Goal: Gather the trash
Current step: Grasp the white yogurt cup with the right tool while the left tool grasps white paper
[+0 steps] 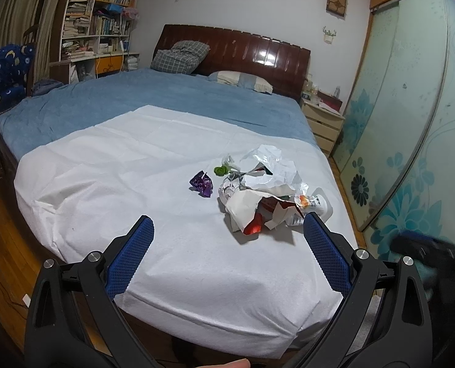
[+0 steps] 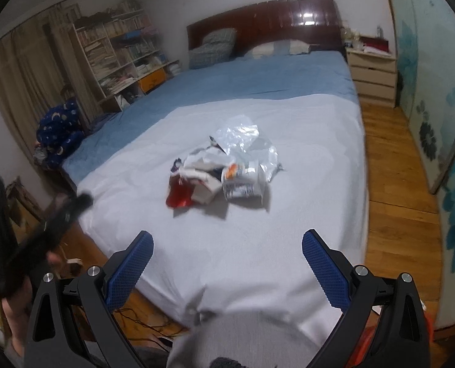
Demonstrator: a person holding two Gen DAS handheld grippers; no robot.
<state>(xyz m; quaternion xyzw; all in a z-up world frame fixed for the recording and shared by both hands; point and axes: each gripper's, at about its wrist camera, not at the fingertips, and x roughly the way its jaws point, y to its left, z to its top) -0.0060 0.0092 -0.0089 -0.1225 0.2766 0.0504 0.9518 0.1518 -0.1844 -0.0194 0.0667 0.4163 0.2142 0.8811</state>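
L gripper (image 1: pixel 227 239) is sitting w/ its blue-padded jaws spread wide, holding nothing, touching nothing; it's hovering over the near corner of the white sheet (image 1: pixel 135 184). R gripper (image 2: pixel 227 251) is doing the same: jaws wide apart, empty, hanging above the foot of the bed. A fingertip (image 1: pixel 227 363) is showing at the bottom edge of the left wrist view.

Just beyond the L gripper's right pad the trash pile (image 1: pixel 267 193) is lying on the white sheet: crumpled white paper, a red wrapper (image 2: pixel 178 197), a squashed printed packet (image 2: pixel 242 181). A purple wrapper (image 1: pixel 201 184) and a green scrap (image 1: pixel 220 170) are lying just beside the pile, apart from it.

Further back the blue bedspread (image 1: pixel 166 98) is covering the rest of the bed, w/ pillows (image 1: pixel 241 81) against a dark wooden headboard (image 1: pixel 258 52). A bookshelf (image 1: pixel 98 15) is standing at the far left, a nightstand (image 1: pixel 322 125) and sliding floral glass doors (image 1: pixel 411 122) at right. Wood floor (image 2: pixel 393 165) is running alongside.

Both grippers are pointing forward and down toward the pile; the L one is showing blurred at the left of the right wrist view.
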